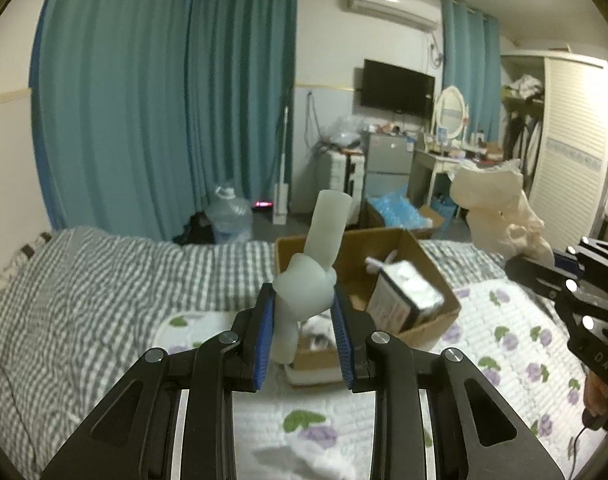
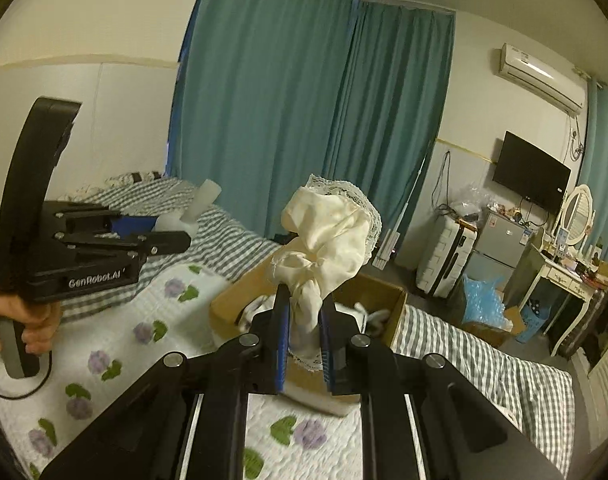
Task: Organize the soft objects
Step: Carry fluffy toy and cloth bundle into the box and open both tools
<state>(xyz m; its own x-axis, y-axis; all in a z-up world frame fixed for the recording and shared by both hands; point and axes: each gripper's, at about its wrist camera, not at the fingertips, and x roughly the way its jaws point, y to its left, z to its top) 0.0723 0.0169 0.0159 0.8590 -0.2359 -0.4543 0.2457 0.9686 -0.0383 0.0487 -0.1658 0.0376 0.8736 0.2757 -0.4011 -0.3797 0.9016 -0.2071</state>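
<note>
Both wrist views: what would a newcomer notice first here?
Each gripper is holding something up above the bed: the left gripper clamps a pale knotted sock, the right gripper a bunched cream cloth. Just beyond them an open cardboard box sits on the bed, already holding some items.

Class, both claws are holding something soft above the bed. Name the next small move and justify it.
Probably lower the right claw, shut on the cream cloth, toward the open cardboard box just ahead and release there. The left claw grips a pale knotted sock above the same box, so it could follow.
</note>
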